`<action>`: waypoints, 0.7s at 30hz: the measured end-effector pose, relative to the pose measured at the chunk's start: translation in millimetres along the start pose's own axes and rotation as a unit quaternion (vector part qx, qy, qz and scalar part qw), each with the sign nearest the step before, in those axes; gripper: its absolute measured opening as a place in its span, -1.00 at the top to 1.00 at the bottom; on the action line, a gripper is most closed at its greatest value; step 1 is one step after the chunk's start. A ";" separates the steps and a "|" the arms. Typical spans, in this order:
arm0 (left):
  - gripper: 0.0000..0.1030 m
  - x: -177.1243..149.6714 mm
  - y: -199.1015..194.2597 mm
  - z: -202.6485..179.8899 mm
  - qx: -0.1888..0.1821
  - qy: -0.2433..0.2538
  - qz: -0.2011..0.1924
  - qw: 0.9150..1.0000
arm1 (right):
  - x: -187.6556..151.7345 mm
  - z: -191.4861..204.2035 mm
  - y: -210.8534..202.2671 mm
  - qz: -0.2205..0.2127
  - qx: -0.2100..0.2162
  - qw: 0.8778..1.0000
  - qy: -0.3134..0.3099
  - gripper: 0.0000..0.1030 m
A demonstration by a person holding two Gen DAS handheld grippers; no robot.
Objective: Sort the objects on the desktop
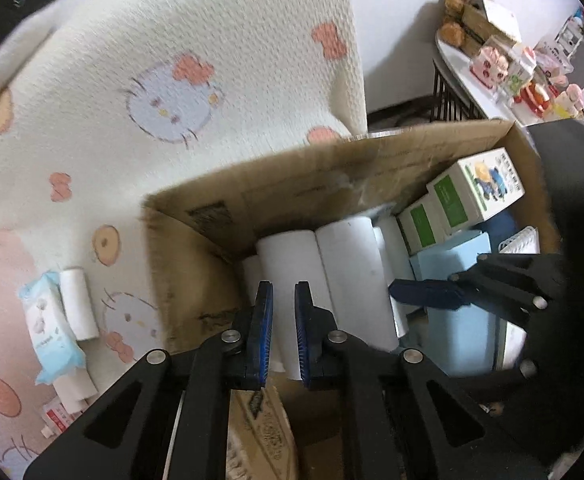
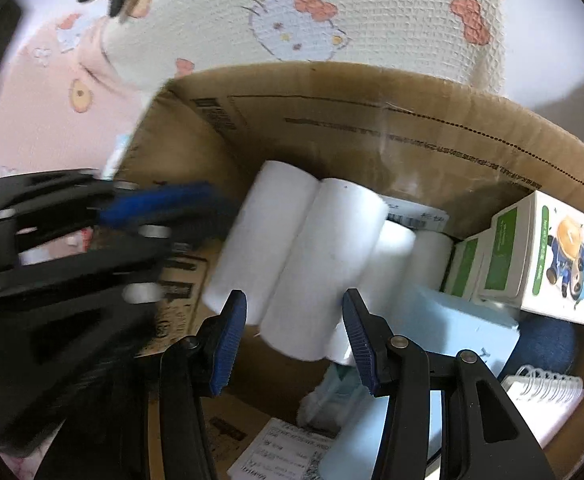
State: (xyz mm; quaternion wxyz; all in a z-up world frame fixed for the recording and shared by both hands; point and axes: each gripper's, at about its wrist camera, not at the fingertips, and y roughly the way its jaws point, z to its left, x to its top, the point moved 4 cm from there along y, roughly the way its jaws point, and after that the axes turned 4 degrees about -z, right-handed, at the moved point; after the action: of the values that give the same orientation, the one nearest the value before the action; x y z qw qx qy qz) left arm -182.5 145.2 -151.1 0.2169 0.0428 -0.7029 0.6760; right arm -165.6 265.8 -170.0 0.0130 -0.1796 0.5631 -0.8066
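Rolls (image 2: 292, 248) lying side by side inside cardboard box (image 2: 371, 128), long axes running away from right claw (image 2: 293, 312); sitting just beyond its part-open, empty jaws. Left claw (image 1: 284, 316) hovering nearby, pinched almost shut, holding nothing.

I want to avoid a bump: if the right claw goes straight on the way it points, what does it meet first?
Most likely the white paper roll lying in the cardboard box, directly ahead of the right claw. Its fingers frame that roll's near end; depth is unclear, so contact may come soon.
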 end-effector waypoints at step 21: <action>0.32 -24.4 -36.4 17.3 -0.019 0.022 -0.046 0.999 | 2.6 11.8 -35.1 -0.075 -0.107 0.991 -0.002 0.16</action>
State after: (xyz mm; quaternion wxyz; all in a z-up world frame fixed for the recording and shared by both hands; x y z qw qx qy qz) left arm -151.9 119.7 -125.8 0.2640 0.0558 -0.7078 0.6529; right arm -158.1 267.4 -133.7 -0.0652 -0.2232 0.6309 -0.7402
